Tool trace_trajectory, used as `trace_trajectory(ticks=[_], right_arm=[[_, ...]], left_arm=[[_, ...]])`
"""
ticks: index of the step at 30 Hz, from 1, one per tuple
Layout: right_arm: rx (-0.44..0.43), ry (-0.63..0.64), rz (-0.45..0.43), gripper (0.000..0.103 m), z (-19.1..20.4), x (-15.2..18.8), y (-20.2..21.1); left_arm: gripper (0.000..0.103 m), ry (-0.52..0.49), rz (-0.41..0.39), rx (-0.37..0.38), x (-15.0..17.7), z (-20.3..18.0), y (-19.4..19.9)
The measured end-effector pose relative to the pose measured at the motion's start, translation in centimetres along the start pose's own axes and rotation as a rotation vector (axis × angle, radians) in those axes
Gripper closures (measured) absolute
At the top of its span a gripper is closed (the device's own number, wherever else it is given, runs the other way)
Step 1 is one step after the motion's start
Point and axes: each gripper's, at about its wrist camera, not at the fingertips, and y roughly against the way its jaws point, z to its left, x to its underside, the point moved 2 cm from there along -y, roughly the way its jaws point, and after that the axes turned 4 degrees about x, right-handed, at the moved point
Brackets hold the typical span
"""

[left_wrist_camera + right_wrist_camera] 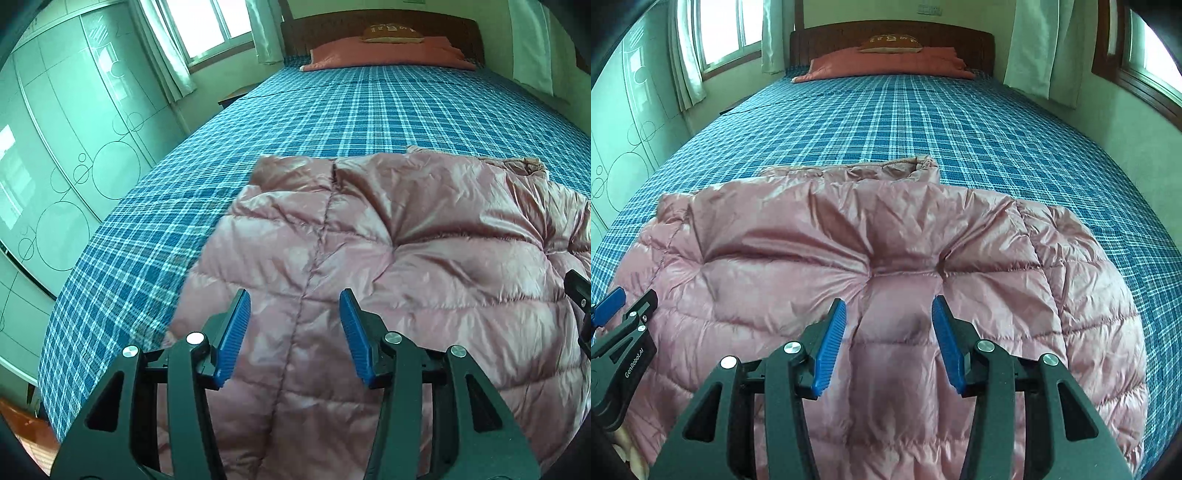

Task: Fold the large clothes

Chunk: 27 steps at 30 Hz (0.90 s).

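A large pink quilted down jacket (pixel 388 251) lies spread on the near part of the bed, also in the right wrist view (pixel 871 251). Its collar or cuff end (pixel 919 168) points toward the headboard. My left gripper (pixel 294 334) is open, its blue pads just above the jacket's left part near a seam. My right gripper (pixel 888 341) is open above the jacket's middle. The left gripper's side shows at the left edge of the right wrist view (pixel 620 332); part of the right gripper shows at the right edge of the left wrist view (pixel 580 295).
The bed has a blue plaid sheet (pixel 923 122), a pink pillow (pixel 886 62) and a brown cushion (pixel 890 43) by the wooden headboard (pixel 960 37). A green wardrobe (pixel 55 147) stands left of the bed. Curtained windows (pixel 727 33) are behind.
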Motion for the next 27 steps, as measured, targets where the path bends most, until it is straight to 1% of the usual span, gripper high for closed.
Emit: trace_trajectory(ticks=[1,5,9,12,16,27], right_arm=[[-0.003,0.008,-0.005,0.054,0.1,0.3,0.4],[0.006,0.063,-0.013,0.054,1.7,1.7,1.0],[0.042,0.100,0.005,0.054,2.8,2.9,-0.2],[0.045,0.101,0.009,0.054,2.9,3.4,-1.0],[0.041,0.092,0.008,0.053,2.6,3.4,-1.1],[0.043,0.088,-0.002,0.053,2.8,3.7,-1.3]], left_arm=[[0.048,0.013,-0.003,-0.009,0.5,0.8,0.5],[0.047,0.067,-0.004,-0.045,2.6,4.1,2.1],[0.047,0.106,0.018,-0.078,4.5,6.4,2.5],[0.046,0.121,0.029,-0.108,5.6,7.6,2.5],[0.044,0.137,0.032,-0.134,6.6,8.3,2.8],[0.043,0.189,0.041,-0.166,7.8,9.4,4.1]])
